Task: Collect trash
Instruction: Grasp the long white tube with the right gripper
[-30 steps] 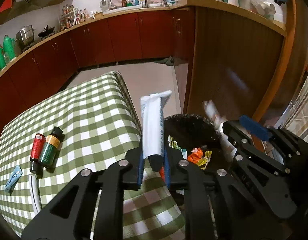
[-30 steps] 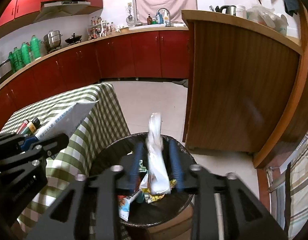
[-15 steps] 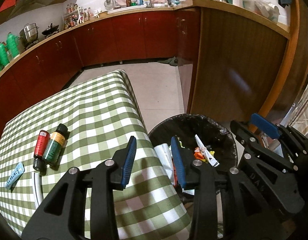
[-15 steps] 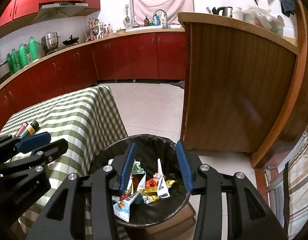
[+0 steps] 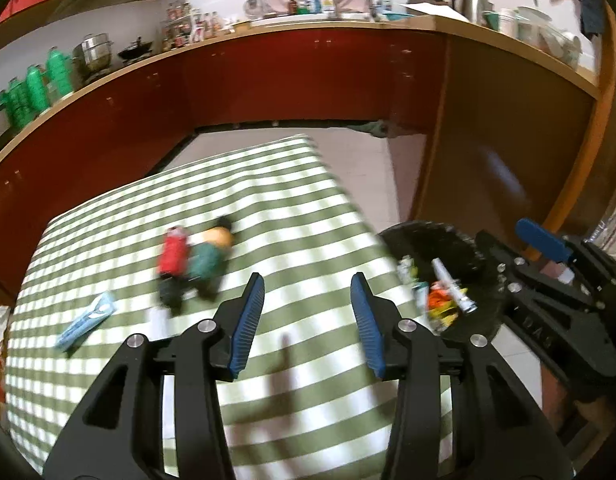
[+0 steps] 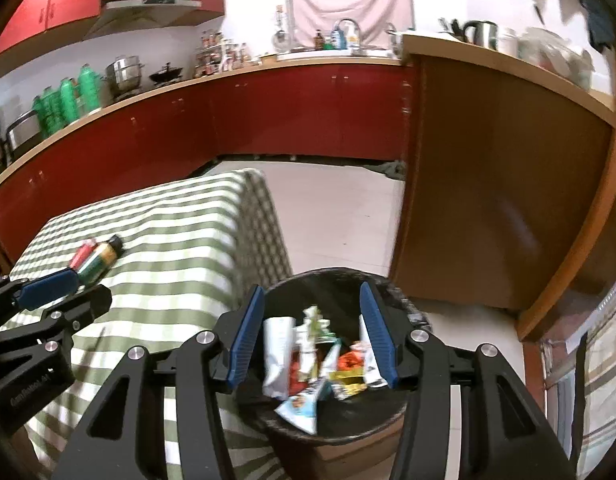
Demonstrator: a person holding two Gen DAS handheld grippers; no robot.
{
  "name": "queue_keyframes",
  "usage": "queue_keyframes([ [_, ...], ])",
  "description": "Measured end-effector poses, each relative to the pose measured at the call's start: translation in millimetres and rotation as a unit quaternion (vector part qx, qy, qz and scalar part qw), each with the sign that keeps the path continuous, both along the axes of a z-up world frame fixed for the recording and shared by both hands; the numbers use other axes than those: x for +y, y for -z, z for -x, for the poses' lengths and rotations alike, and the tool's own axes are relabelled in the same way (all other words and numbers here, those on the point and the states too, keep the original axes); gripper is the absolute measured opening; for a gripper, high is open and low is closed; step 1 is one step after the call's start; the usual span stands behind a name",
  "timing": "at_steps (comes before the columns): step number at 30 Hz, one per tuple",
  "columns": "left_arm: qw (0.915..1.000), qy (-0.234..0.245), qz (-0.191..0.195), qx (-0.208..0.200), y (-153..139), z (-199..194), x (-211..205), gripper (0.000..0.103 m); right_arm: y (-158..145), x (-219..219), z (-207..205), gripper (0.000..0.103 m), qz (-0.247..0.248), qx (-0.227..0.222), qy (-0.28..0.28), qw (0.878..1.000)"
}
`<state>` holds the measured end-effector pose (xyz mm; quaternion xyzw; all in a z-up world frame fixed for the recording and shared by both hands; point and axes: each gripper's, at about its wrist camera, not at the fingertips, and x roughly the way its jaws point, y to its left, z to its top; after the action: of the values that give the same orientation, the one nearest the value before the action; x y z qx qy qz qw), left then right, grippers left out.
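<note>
Kitchen, green-checked table, trash run in progress. At far left on the cloth, a flat blue wrapper; just beside it toward the middle, a small white item, too blurred to name; next along, a red bottle and a green-and-orange bottle lying side by side, touching or nearly so, smeared by motion. Above the middle of the table, left gripper, jaws spread wide, nothing between them. To the right, off the table edge, a black bin on the floor, already loaded with a white packet and a jumble of coloured wrappers. Directly over that bin, right gripper, jaws likewise parted and empty.

Step in hand, by the look of it: back to the table for the next piece. Best done by picking one target, not two: the blue wrapper lies flat, so likely needs a low, angled approach with one finger sliding under an edge. Bottles probably roll; better taken across the body, square to the long axis, one at a time. Worth keeping the empty right gripper clear of the left's path to the bin.
</note>
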<state>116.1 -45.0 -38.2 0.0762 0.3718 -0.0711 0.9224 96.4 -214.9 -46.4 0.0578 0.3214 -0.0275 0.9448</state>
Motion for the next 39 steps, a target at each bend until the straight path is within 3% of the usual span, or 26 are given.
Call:
queue_keyframes([
  [6,0.9988,-0.047,-0.011,0.000,-4.2,13.4,63.8,0.049,-8.2,47.0,0.0,0.050,0.001,0.005,-0.042,0.999],
  [8,0.9981,-0.060,-0.013,0.000,-4.7,16.5,82.2,0.049,-13.1,67.6,0.1,0.051,0.044,0.003,-0.050,0.998],
  [12,0.9956,-0.091,-0.023,0.001,-4.6,21.4,125.0,0.049,-20.6,87.9,-0.8,0.052,0.006,0.009,-0.069,0.998],
  [19,0.9916,-0.126,-0.026,0.013,-2.3,25.7,178.0,0.050,-19.3,144.3,-3.0,0.052,0.015,0.023,-0.115,0.993],
  [29,0.9901,-0.134,-0.028,0.030,6.8,28.8,217.5,0.051,-7.5,206.5,-5.1,0.052,0.021,0.060,-0.166,0.984],
  [35,0.9893,-0.138,-0.025,0.039,11.5,27.8,236.3,0.053,-1.0,224.6,-10.9,0.052,0.024,0.085,-0.178,0.980],
  [39,0.9895,-0.138,-0.018,0.039,12.4,26.7,243.2,0.059,5.5,229.5,-15.1,0.051,0.031,0.108,-0.182,0.977],
])
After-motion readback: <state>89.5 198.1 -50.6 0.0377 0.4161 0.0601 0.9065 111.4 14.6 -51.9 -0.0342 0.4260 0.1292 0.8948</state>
